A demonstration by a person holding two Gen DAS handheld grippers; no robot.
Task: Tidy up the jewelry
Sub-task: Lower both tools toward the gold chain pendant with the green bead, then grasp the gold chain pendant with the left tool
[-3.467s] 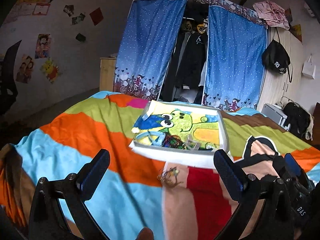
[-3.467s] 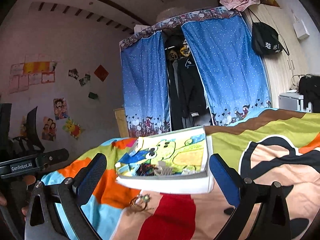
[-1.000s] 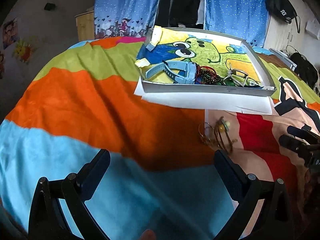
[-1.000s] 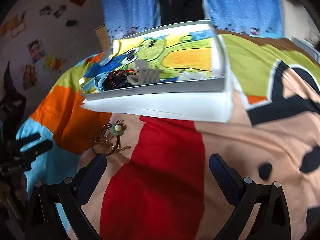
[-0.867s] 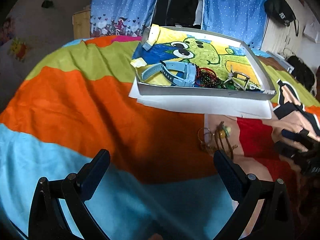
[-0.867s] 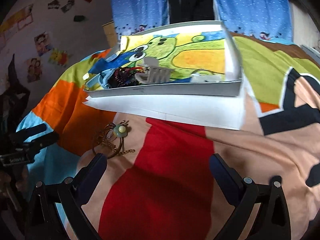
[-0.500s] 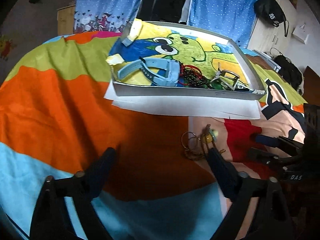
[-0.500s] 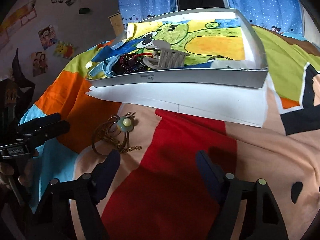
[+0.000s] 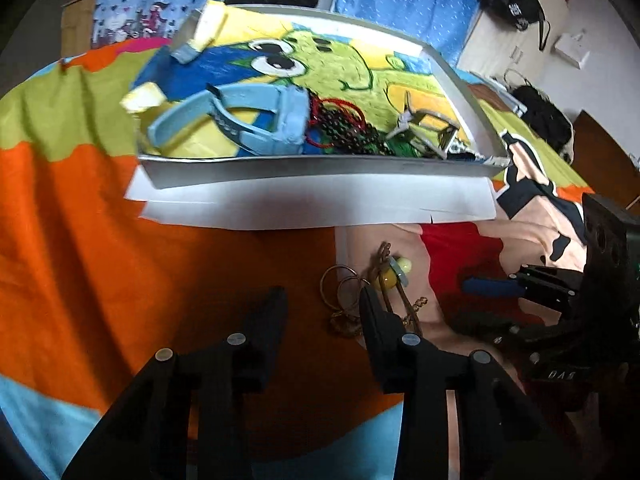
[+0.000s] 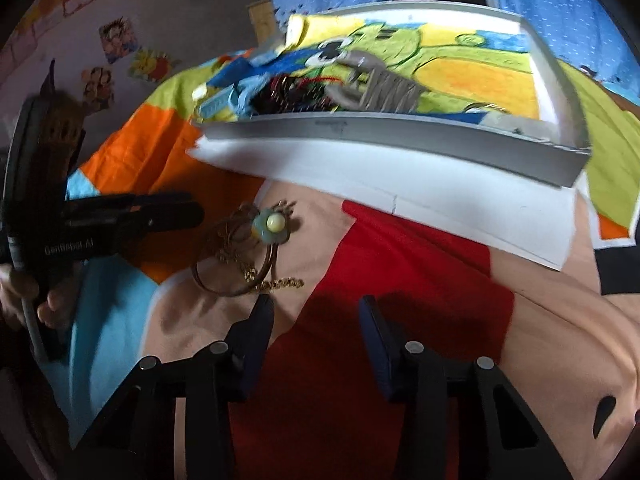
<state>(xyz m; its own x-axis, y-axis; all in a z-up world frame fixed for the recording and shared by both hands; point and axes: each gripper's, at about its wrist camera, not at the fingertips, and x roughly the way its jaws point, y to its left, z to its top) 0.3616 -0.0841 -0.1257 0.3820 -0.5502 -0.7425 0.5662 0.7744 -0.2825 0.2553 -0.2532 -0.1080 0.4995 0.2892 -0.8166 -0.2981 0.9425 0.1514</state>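
Note:
A tangle of loose jewelry (image 9: 372, 292), with brown bangles, a gold chain and a yellow bead, lies on the colourful bedspread in front of a shallow grey tray (image 9: 320, 166). It also shows in the right wrist view (image 10: 252, 248). The tray holds a blue watch (image 9: 248, 116), dark beads (image 9: 344, 124) and a grey hair claw (image 10: 376, 84). My left gripper (image 9: 322, 300) is open and empty, its right finger at the tangle's left edge. My right gripper (image 10: 316, 312) is open and empty, just right of the tangle, low over the bed.
The tray (image 10: 400, 136) rests on white paper sheets (image 9: 320, 204) on the bed. Blue curtains and a wardrobe stand behind. A black bag (image 9: 508, 0) hangs at the right. Posters are on the left wall.
Both grippers have dropped and moved in towards the tangle of jewelry from either side. Both pairs of jaws have narrowed from wide open to partly open.

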